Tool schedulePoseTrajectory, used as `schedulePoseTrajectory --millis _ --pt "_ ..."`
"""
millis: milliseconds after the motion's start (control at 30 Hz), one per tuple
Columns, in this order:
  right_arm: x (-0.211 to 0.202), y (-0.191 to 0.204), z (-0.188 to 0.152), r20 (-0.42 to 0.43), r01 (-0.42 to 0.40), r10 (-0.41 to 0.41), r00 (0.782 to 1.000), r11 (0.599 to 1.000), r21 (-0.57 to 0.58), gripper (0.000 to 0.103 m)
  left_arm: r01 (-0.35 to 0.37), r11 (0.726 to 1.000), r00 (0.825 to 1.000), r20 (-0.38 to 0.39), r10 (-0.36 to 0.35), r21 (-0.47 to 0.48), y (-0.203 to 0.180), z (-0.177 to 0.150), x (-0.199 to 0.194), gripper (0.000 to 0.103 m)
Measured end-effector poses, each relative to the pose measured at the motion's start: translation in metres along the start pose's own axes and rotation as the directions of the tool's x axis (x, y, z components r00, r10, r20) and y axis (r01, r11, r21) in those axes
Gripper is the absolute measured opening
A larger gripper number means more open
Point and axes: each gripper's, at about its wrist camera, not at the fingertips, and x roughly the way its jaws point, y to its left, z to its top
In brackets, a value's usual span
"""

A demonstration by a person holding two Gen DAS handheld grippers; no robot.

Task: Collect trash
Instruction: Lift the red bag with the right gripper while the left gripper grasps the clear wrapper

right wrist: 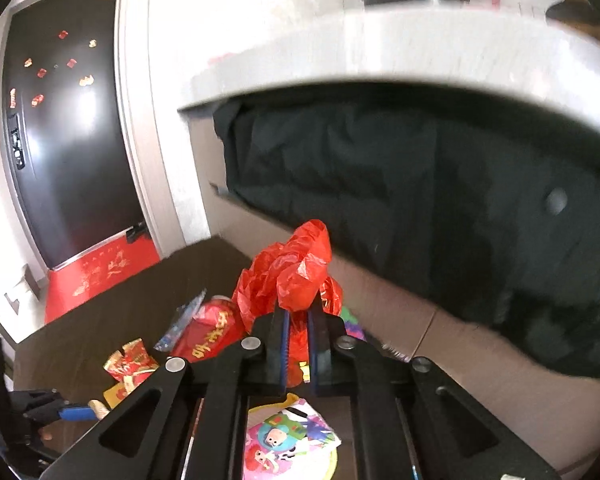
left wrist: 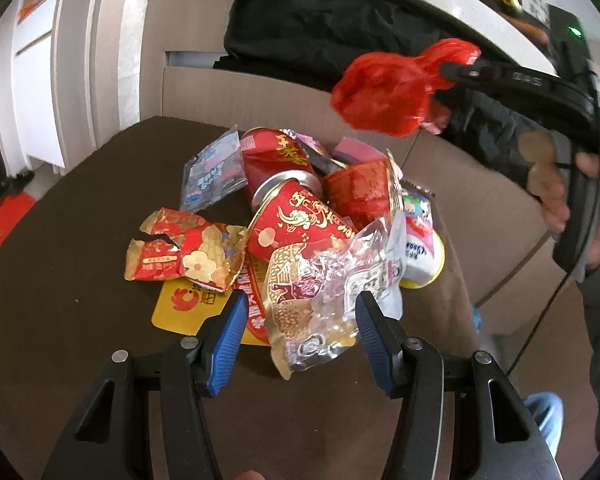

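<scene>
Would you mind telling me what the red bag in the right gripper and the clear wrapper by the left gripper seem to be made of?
Red bag: apparently thin plastic film, crumpled, translucent, glossy. Clear wrapper: likely crinkled cellophane-type plastic with gold print, see-through, with glinting creases.

A home: dark entrance door [right wrist: 72,152], red doormat [right wrist: 100,276], stone counter [right wrist: 380,52].

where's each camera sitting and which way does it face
Left wrist: sits on the left gripper, looking down along its open blue fingers at the trash pile on the dark table; a hand holding the right gripper shows at right.
Right wrist: sits on the right gripper, facing a black cloth and a door; its fingers are shut on a red bag.
Shared: the red bag, the pile, the table, the black cloth.
</scene>
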Motion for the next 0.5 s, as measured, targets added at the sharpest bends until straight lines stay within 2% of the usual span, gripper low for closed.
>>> schedulePoseTrajectory --millis 100,133,200,300,400,433,500 --pt "-0.018 -0.002 0.009 0.020 0.015 -0.015 1.000 1.000 -0.005 0.006 0.004 0.998 1.000 -0.012 -0.005 -0.055 0.006 0.002 0.006 0.054" --pt "-0.021 -0.003 0.010 0.023 0.021 -0.021 1.000 1.000 -0.005 0.006 0.013 0.996 1.000 -0.016 -0.014 -0.083 0.009 0.004 0.008 0.050" --pt "-0.032 -0.005 0.009 0.026 0.029 -0.029 0.999 1.000 -0.012 0.006 0.030 0.992 0.999 -0.014 -0.032 -0.120 0.014 0.006 0.010 0.047" --pt "-0.044 -0.006 0.001 0.020 0.034 -0.034 0.999 0.999 -0.018 0.006 0.044 0.989 0.999 -0.007 -0.046 -0.139 0.016 0.010 0.013 0.045" --pt "-0.051 -0.007 -0.005 0.014 0.042 -0.042 0.999 0.999 -0.023 0.006 0.071 0.985 0.997 -0.021 -0.075 -0.157 0.015 0.013 0.015 0.016" --pt "-0.054 -0.008 -0.008 0.009 0.042 -0.042 0.999 0.999 -0.019 0.006 0.075 0.983 0.996 -0.028 -0.080 -0.166 0.015 0.013 0.014 0.009" --pt "-0.057 -0.009 -0.014 0.001 0.040 -0.040 0.999 0.999 -0.014 0.006 0.072 0.984 0.997 -0.028 -0.077 -0.162 0.011 0.011 0.008 0.009"
